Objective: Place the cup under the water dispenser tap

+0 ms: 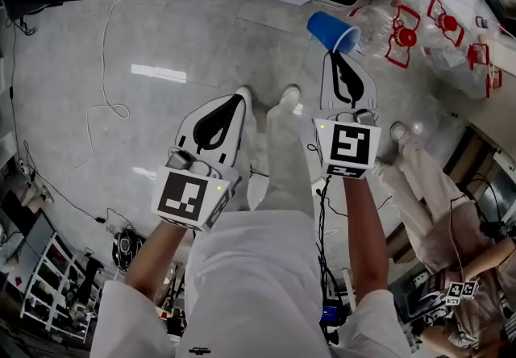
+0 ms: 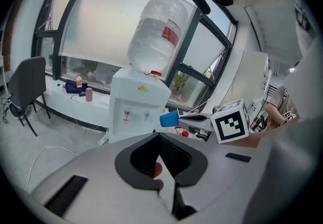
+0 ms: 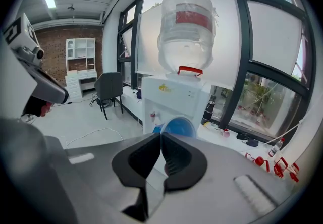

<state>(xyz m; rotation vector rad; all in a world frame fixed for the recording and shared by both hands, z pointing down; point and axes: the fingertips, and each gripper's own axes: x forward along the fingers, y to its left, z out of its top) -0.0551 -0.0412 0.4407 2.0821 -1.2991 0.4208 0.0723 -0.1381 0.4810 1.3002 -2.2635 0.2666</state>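
Cup (image 1: 333,31) rim clamped in right hand-held gripper (image 1: 339,56), facing dispenser (image 3: 174,102); left hand-held gripper (image 1: 239,99) jaws together, empty.

A white cable (image 1: 103,66) is trailing in loops across the grey floor (image 1: 161,18). A black office chair (image 2: 28,87) is standing near a low white counter (image 2: 60,98) under the window, where a pink bottle (image 2: 89,94) is sitting beside a dark bundle (image 2: 73,87). Clear packs with red handles (image 1: 403,35), possibly bottle carriers, are lying on the floor. A second person's legs (image 1: 431,183) in light trousers are showing at the right. White shelving (image 3: 81,61) is standing against a brick wall (image 3: 53,49).
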